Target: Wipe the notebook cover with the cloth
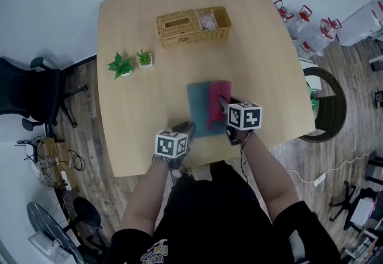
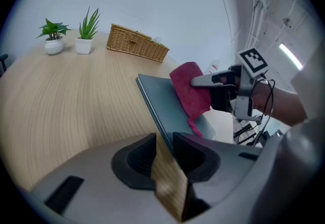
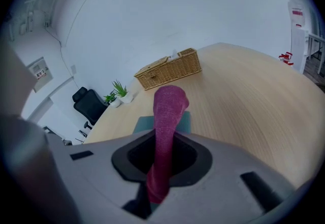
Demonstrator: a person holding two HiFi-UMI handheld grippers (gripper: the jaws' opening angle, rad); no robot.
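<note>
My right gripper (image 3: 162, 159): jaws nearly closed, pinched on the cloth (image 3: 167, 111). It fills the gap and sticks out past the tips as a floppy roll, its far end drooping toward the notebook (image 3: 143, 124) just ahead and below. My left gripper (image 2: 163, 148): jaws about half apart, bare wood showing through the gap, nothing clamped. The notebook's near corner and long edge run right up to these tips; the right tip looks to be on or just beside the cover, but I can't confirm contact. The notebook lies flat on the table (image 2: 71, 106), stretching ahead-right of my left jaws and straight ahead of my right ones, with the cloth over its right part. Further out, a wicker basket (image 3: 170, 69) sits well beyond the notebook, and two small potted plants (image 2: 53, 32) stand far ahead-left of the left jaws. Handling, my guess: the cloth is soft, light and limp and won't push by itself. I'd keep it bunched deep in the pads so a wad hangs under the tips, then press down. The notebook looks thin, light and fairly stiff with a smooth cover, so it will likely skid on the wood under wiping drag. I'd pin it at the near corner, away from the wipe path, pressing down rather than pinching. Nothing here looks fragile.
</note>
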